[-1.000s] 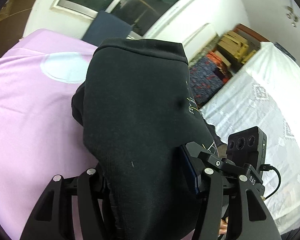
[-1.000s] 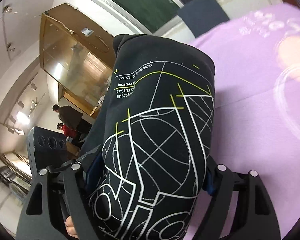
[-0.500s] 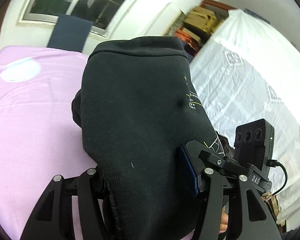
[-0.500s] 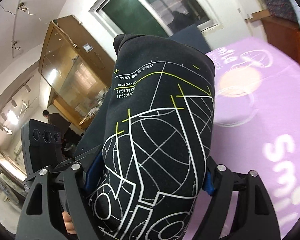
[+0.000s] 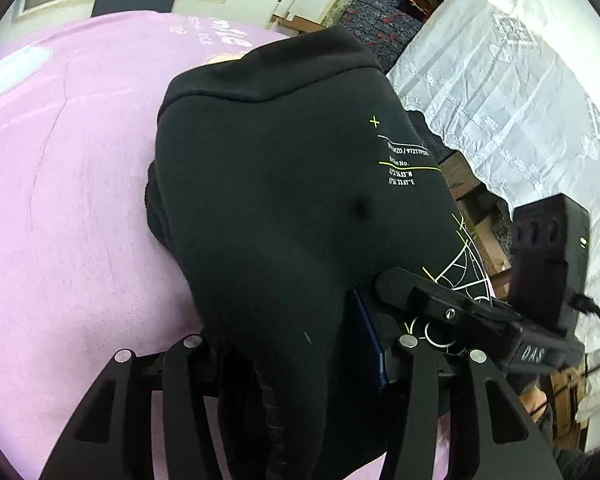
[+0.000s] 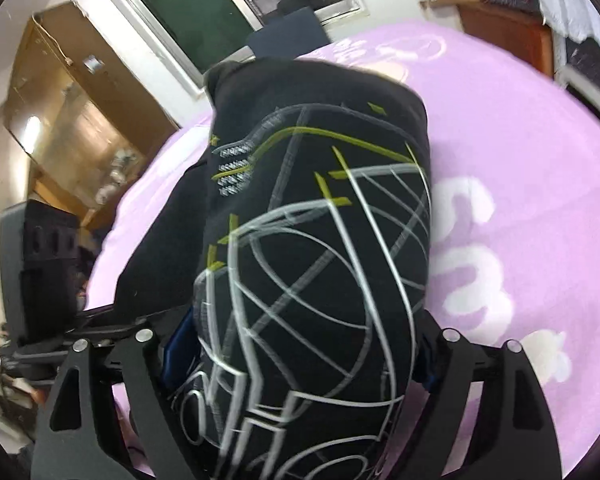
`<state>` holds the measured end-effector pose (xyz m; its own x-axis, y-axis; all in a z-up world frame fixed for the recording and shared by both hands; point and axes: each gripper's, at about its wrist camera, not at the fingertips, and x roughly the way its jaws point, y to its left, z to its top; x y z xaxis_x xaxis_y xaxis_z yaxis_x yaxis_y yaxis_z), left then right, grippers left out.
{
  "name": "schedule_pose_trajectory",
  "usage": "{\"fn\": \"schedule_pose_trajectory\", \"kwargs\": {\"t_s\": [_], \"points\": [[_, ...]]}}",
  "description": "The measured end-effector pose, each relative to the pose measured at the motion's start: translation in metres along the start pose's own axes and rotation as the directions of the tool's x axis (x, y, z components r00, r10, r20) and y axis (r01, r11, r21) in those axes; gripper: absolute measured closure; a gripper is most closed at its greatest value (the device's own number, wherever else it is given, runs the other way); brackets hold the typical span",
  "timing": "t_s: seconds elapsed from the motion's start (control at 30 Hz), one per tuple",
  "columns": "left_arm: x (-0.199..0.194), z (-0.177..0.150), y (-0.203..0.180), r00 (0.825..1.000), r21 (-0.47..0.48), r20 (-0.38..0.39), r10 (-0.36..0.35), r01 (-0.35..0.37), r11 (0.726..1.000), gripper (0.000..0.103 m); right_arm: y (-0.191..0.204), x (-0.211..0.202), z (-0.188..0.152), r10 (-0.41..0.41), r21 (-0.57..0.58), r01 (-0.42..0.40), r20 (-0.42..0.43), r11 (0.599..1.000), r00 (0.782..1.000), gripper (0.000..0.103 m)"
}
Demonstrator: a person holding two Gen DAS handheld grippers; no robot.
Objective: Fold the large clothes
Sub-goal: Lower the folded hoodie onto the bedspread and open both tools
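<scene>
While tools close and open, sweatshirt (image 5: 284, 208) between.

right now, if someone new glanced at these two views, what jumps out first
A bulky black garment fills the middle of both views, bunched between each gripper's fingers, its white and yellow line print facing the right wrist camera. Under it spreads a pink sheet with pale lettering. A white lace cloth hangs at the left view's right edge.

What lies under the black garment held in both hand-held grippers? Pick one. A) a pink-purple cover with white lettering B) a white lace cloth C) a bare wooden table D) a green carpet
A: the black garment hangs over a pink-purple cover printed with white letters; the white lace cloth is off to the side.
</scene>
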<state>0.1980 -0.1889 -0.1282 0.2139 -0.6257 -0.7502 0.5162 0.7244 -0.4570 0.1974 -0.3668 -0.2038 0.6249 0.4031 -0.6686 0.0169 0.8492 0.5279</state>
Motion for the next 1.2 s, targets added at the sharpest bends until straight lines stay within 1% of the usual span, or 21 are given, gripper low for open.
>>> {"fn": "schedule_pose_trajectory", "kwargs": {"t_s": [0.07, 0.1, 0.13, 0.2, 0.27, 0.33, 0.37, 0.47, 0.5, 0.53, 0.57, 0.6, 0.67, 0.73, 0.8, 0.87, 0.97, 1.07, 1.1, 1.13, 1.2], "points": [[0.001, 0.001, 0.000, 1.000, -0.004, -0.003, 0.008, -0.008, 1.000, 0.048, -0.010, 0.000, 0.000, 0.040, 0.042, -0.040, -0.009, 0.998, 0.999, 0.018], [-0.004, -0.005, 0.008, 1.000, -0.009, -0.003, 0.009, -0.009, 1.000, 0.045, -0.012, -0.002, -0.001, 0.047, 0.051, -0.047, -0.011, 0.998, 0.999, 0.018], [-0.005, -0.004, 0.008, 1.000, -0.016, -0.002, 0.013, -0.013, 1.000, 0.044, -0.013, -0.003, -0.002, 0.049, 0.055, -0.048, -0.008, 0.997, 0.999, 0.018], [-0.014, -0.006, 0.008, 0.999, -0.026, 0.009, 0.032, -0.032, 0.999, 0.043, -0.016, -0.010, -0.005, 0.041, 0.060, -0.041, 0.003, 0.997, 0.999, 0.018], [-0.024, -0.011, 0.005, 0.997, -0.026, 0.029, 0.077, -0.076, 0.997, 0.045, -0.016, -0.021, -0.008, 0.030, 0.074, -0.031, 0.015, 0.997, 0.999, 0.018], [-0.038, -0.016, -0.004, 0.989, -0.012, 0.063, 0.137, -0.136, 0.991, 0.045, -0.011, -0.028, -0.009, 0.011, 0.079, -0.013, 0.028, 0.997, 1.000, 0.018], [-0.045, -0.019, -0.008, 0.984, -0.003, 0.083, 0.161, -0.161, 0.987, 0.045, -0.010, -0.037, -0.011, -0.012, 0.074, 0.009, 0.039, 0.997, 0.999, 0.018], [-0.074, -0.032, -0.031, 0.959, 0.041, 0.165, 0.229, -0.239, 0.970, 0.045, 0.010, -0.072, -0.017, -0.077, 0.018, 0.075, 0.106, 0.997, 0.991, 0.018], [-0.081, -0.033, -0.039, 0.952, 0.050, 0.184, 0.244, -0.257, 0.965, 0.043, 0.022, -0.078, -0.009, -0.090, 0.003, 0.090, 0.124, 0.996, 0.988, 0.018], [-0.091, -0.038, -0.049, 0.940, 0.062, 0.215, 0.266, -0.285, 0.957, 0.042, 0.029, -0.093, -0.011, -0.102, -0.015, 0.105, 0.150, 0.994, 0.983, 0.018], [-0.097, -0.040, -0.058, 0.930, 0.069, 0.237, 0.280, -0.303, 0.950, 0.033, 0.035, -0.103, -0.012, -0.104, -0.024, 0.109, 0.167, 0.994, 0.981, 0.017], [-0.109, -0.046, -0.069, 0.912, 0.075, 0.273, 0.306, -0.337, 0.938, 0.024, 0.043, -0.118, -0.016, -0.098, -0.037, 0.107, 0.189, 0.994, 0.977, 0.017], [-0.129, -0.060, -0.092, 0.876, 0.088, 0.342, 0.339, -0.389, 0.917, 0.020, 0.059, -0.141, -0.024, -0.083, -0.056, 0.097, 0.222, 0.994, 0.972, 0.013], [-0.148, -0.074, -0.110, 0.853, 0.103, 0.392, 0.344, -0.412, 0.905, 0.015, 0.077, -0.168, -0.034, -0.070, -0.080, 0.094, 0.260, 0.992, 0.963, 0.011], [-0.166, -0.086, -0.128, 0.824, 0.105, 0.444, 0.351, -0.437, 0.893, 0.008, 0.092, -0.198, -0.049, -0.058, -0.113, 0.096, 0.298, 0.989, 0.953, 0.010], [-0.180, -0.100, -0.145, 0.796, 0.105, 0.490, 0.354, -0.458, 0.883, 0.004, 0.107, -0.221, -0.056, -0.051, -0.145, 0.105, 0.333, 0.984, 0.941, 0.007], [-0.194, -0.114, -0.162, 0.772, 0.110, 0.529, 0.353, -0.475, 0.873, 0.004, 0.135, -0.252, -0.068, -0.036, -0.187, 0.117, 0.389, 0.975, 0.920, 0.005], [-0.198, -0.118, -0.169, 0.751, 0.103, 0.544, 0.374, -0.502, 0.858, 0.004, 0.146, -0.273, -0.080, -0.015, -0.211, 0.114, 0.421, 0.971, 0.907, 0.005], [-0.201, -0.119, -0.167, 0.747, 0.097, 0.545, 0.380, -0.506, 0.857, 0.004, 0.148, -0.276, -0.082, -0.010, -0.214, 0.112, 0.427, 0.970, 0.904, 0.005], [-0.200, -0.118, -0.165, 0.748, 0.092, 0.543, 0.382, -0.505, 0.858, 0.004, 0.149, -0.277, -0.082, -0.007, -0.215, 0.110, 0.428, 0.970, 0.904, 0.005], [-0.201, -0.116, -0.157, 0.755, 0.075, 0.527, 0.389, -0.497, 0.864, 0.004, 0.149, -0.273, -0.080, -0.013, -0.210, 0.111, 0.420, 0.971, 0.907, 0.005]]}}
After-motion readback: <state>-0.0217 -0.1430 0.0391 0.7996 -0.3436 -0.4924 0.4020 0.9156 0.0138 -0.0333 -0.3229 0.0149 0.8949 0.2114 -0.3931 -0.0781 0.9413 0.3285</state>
